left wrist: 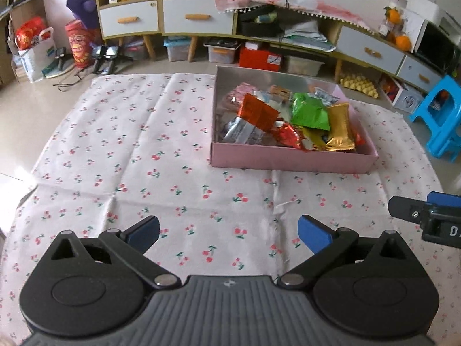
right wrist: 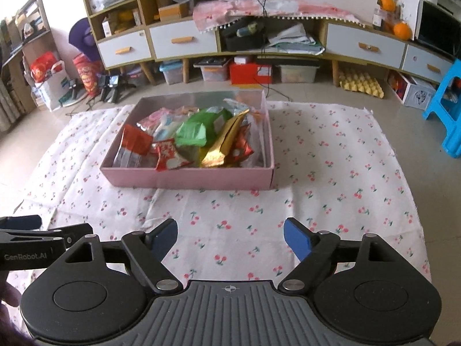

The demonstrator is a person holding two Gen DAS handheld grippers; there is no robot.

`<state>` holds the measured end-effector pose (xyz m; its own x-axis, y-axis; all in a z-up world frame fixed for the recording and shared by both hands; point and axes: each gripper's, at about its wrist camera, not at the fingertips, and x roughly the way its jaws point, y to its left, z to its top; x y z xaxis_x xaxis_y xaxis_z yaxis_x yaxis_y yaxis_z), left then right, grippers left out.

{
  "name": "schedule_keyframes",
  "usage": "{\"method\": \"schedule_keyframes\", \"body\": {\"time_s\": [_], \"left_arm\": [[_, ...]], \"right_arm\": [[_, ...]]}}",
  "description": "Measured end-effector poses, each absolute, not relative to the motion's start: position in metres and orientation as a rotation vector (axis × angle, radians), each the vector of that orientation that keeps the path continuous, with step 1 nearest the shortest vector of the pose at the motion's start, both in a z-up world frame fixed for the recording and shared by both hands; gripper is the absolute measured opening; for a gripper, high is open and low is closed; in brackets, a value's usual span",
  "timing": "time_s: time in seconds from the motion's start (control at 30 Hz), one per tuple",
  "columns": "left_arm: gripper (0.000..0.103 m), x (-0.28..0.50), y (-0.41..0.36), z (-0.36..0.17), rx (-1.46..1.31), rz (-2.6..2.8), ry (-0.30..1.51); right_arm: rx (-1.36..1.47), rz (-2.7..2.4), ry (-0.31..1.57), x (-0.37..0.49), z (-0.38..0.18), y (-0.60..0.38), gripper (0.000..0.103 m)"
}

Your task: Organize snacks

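Left gripper (left wrist: 229, 232) and right gripper (right wrist: 230, 238): both spread wide, holding nothing, above the cherry-print cloth (left wrist: 129, 150). Further out, pink box (right wrist: 187, 177) sits on the cloth, piled with snack packets: gold packet (right wrist: 223, 141), green packet (right wrist: 196, 129), red ones. Cabinets (right wrist: 184, 40) behind.

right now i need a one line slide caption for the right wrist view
Open right tongs hover over a cherry-print cloth, facing a pink box heaped with snack packets.

Both wrist views look forward, low over the cloth (left wrist: 173, 150), sharing the pink box (right wrist: 190, 177) ahead.
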<state>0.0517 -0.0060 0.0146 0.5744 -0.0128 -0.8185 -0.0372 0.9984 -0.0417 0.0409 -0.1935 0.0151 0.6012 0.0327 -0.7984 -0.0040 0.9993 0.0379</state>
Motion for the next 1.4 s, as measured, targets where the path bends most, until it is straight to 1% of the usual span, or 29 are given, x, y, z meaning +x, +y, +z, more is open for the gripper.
{"method": "schedule_keyframes", "body": {"time_s": [0.27, 1.4], "left_arm": [[0.102, 0.050, -0.008, 0.015, -0.036, 0.027, 0.963], [0.102, 0.048, -0.014, 0.017, -0.021, -0.022, 0.951]], "right_arm": [[0.009, 0.020, 0.942, 0.044, 0.008, -0.180, 0.083], [0.022, -0.003, 0.962, 0.046, 0.003, -0.186, 0.084]]}}
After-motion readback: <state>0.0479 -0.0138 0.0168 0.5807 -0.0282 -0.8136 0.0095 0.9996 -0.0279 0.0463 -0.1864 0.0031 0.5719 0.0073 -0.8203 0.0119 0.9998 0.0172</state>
